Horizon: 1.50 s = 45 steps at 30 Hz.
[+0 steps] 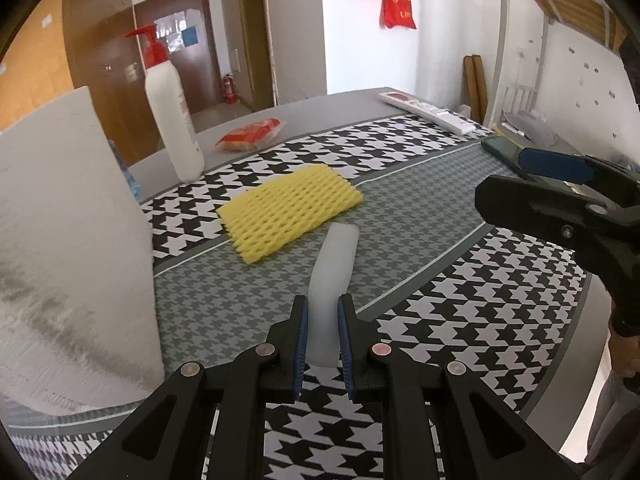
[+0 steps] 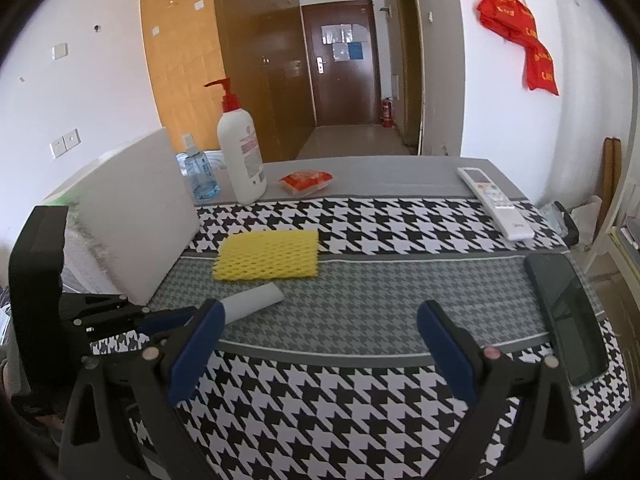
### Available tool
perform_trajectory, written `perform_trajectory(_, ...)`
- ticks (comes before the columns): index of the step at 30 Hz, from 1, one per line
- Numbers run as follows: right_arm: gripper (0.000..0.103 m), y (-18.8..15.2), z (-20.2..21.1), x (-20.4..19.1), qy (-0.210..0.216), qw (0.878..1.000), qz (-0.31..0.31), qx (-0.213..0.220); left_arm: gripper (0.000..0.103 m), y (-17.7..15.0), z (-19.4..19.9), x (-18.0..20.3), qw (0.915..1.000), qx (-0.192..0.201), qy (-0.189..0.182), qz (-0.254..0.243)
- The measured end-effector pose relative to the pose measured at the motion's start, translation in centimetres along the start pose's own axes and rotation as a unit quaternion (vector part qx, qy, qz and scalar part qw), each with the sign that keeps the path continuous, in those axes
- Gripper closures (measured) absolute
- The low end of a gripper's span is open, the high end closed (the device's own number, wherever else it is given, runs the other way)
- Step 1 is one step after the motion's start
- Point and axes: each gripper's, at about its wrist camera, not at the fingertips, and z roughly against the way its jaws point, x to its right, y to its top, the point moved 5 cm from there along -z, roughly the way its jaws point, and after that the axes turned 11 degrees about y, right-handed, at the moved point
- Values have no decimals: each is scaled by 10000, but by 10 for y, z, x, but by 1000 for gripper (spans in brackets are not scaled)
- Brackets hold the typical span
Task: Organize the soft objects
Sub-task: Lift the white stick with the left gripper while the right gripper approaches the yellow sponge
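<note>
Right now, L wrist view: left gripper [image 1: 323, 322] clamped on near end of white foam strip [image 1: 334, 264], blue pads [image 1: 301, 336] pressing both flanks; strip runs fwd over grey houndstooth band of tablecloth [image 1: 460, 320], far end lying just beside yellow foam net [image 1: 290, 210]. Can't tell if near end lifted off cloth or dragging. Tall white foam sheet [image 1: 72, 248] standing at L edge. Pump bottle [image 1: 172, 116] upright behind net, red snack pack [image 1: 250, 134] further back, remote [image 1: 430, 112] far R. Right gripper [image 1: 560, 200] visible at R, apart from everything soft.

R wrist view: right gripper [image 2: 318, 332] spread wide, nothing between pads, hovering over cloth [image 2: 360, 400]. Same strip [image 2: 254, 302] seen ahead-left, near end hidden behind left pad; yellow net [image 2: 267, 255] just beyond it, apart or barely touching, hard to say. Foam sheet [image 2: 136, 216] leaning at L, spray bottle [image 2: 199, 174] behind it. Phone [image 2: 568, 316] flat on R side.

Judgement on step: carrying strip to group w/ other soft pieces, prob. by net. Foam squashes easily, so keep squeeze light, lift enough to clear cloth, don't let free end sweep net or knock bottle. Set down parallel to net edge, then release slowly.
</note>
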Motion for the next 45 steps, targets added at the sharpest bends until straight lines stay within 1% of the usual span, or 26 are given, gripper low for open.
perform_trajectory(9,4,8,-10,-9,99,9998,150,-104,87,-2,9,-14,9995,118,204,208)
perform_trajectory(23,4,19,-27,-25,241,9987,381,-240,87,-11,19,-40,9968,194,476,619)
perform_trajectory(33,4,28,-53,-37,415,9962,571,-512,87,-23,30,-56,9937,271,723,814)
perform_trajectory(38,4,29,-67,-39,536,9947,567,-665,87,-25,34,-59,9928,319,775,853)
perform_trajectory(45,4,32,-92,-30,408,9942,477,-877,87,-27,36,-61,9924,309,788,889)
